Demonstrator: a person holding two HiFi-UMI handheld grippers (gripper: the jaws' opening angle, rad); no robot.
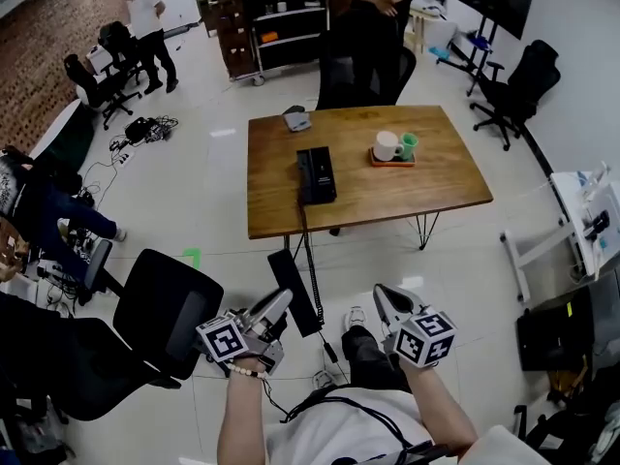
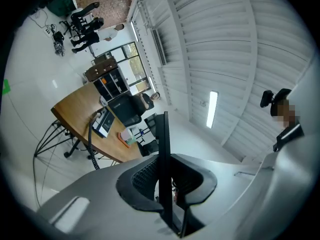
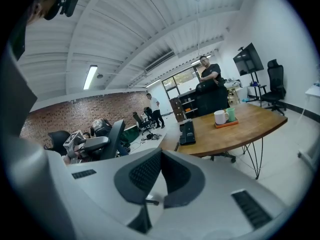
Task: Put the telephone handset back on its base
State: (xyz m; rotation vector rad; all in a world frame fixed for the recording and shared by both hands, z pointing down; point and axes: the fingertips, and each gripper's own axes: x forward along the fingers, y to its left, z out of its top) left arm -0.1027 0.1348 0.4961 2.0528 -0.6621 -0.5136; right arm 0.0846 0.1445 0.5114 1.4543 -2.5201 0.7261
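At lower centre, our left gripper (image 1: 278, 304) clamps its jaws on the black handset (image 1: 294, 281), well apart from its base (image 1: 316, 174) on the counter (image 1: 417, 197) at frame centre. Our right gripper (image 1: 389, 303) has its jaws together, empty. Base lettering is too small to read.

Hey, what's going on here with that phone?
A person stands back from the wooden table, a tool in each hand. The left tool is clamped on the black handset, whose coiled cord runs up to the telephone base on the table. The right tool is shut and empty. The handset is not yet on its base.
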